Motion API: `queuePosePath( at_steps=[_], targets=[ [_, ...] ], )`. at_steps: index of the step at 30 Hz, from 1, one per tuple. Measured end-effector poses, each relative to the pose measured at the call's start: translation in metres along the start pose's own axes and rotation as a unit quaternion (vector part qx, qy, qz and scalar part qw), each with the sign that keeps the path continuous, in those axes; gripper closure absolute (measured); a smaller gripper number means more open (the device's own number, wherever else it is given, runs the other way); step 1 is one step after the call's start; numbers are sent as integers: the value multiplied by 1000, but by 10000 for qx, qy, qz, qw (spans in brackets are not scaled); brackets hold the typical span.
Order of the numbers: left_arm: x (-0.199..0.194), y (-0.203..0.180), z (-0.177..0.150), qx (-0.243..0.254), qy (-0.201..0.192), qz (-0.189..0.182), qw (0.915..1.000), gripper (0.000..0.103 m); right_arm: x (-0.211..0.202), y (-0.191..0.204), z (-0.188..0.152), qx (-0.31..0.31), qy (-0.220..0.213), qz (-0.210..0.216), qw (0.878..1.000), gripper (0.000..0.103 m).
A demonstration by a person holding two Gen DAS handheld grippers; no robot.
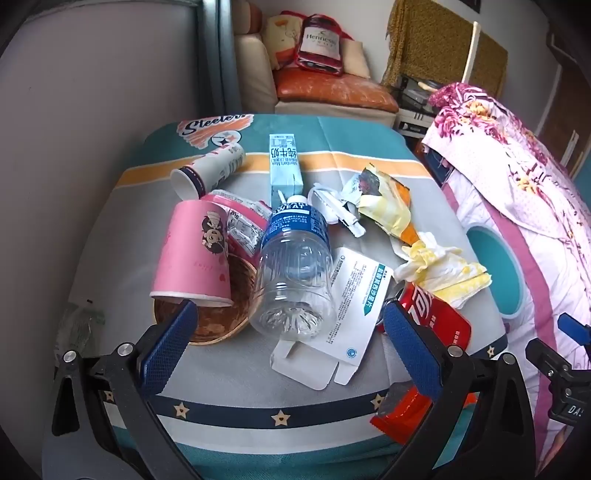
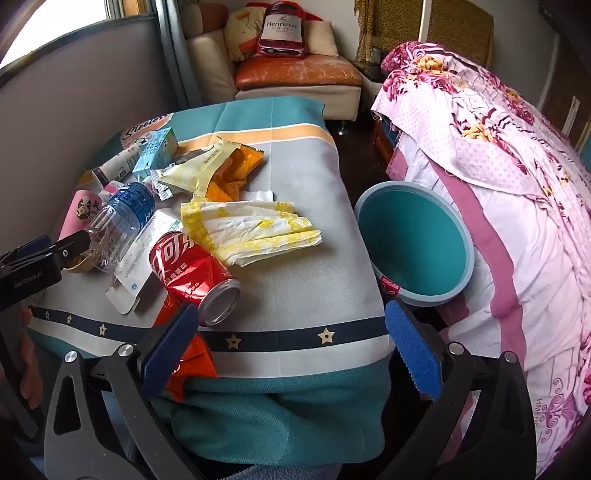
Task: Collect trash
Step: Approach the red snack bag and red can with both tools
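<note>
A cream sofa (image 2: 280, 74) with an orange cushion (image 2: 299, 68) is set against the far wall. Daylight is admitted by a window (image 2: 51, 29) at upper left. A floral quilt (image 2: 498, 166) is spread at right.

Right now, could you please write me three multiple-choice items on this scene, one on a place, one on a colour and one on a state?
1. Where does the teal bin stand?
A. On the table among the trash
B. Beside the table, between it and the floral bedding
C. On the sofa at the back

2. What colour is the dented soda can?
A. Red
B. Green
C. Silver all over

3. How does the clear plastic bottle rest?
A. Upright with its cap on top
B. Lying on its side
C. Clamped in the left gripper

Answers:
1 B: the right wrist view shows the bin off the table's edge, against the bedding.
2 A: its body is red with white lettering.
3 B: it lies flat, base toward the camera, with the open jaws clear of it.
</note>
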State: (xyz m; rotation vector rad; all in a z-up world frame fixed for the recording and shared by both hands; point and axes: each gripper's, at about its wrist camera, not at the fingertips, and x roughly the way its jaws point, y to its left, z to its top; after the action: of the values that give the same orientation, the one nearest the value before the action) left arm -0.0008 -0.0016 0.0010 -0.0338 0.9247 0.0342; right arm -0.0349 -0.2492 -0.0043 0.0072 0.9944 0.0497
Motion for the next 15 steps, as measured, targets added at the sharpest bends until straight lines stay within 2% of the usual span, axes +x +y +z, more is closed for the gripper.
queuePosePath(
  at_steps=[3,5,8,15],
  targets=[
    [-6,-11,-5,63,-76,24,9999,3,0,1,0,-25,17,11,10000,6],
    [-2,0,3,-75,81,-156,9998,3,0,1,0,-41,20,11,10000,6],
    [-16,-2,0,-33,-45,-104,9999,3,-8,-1,-2,32,-29,-23,10000,6],
    [-17,0,0,-45,-35,-171,9998,3,-12,-2,-1,56,-41,-16,10000,6]
  ],
)
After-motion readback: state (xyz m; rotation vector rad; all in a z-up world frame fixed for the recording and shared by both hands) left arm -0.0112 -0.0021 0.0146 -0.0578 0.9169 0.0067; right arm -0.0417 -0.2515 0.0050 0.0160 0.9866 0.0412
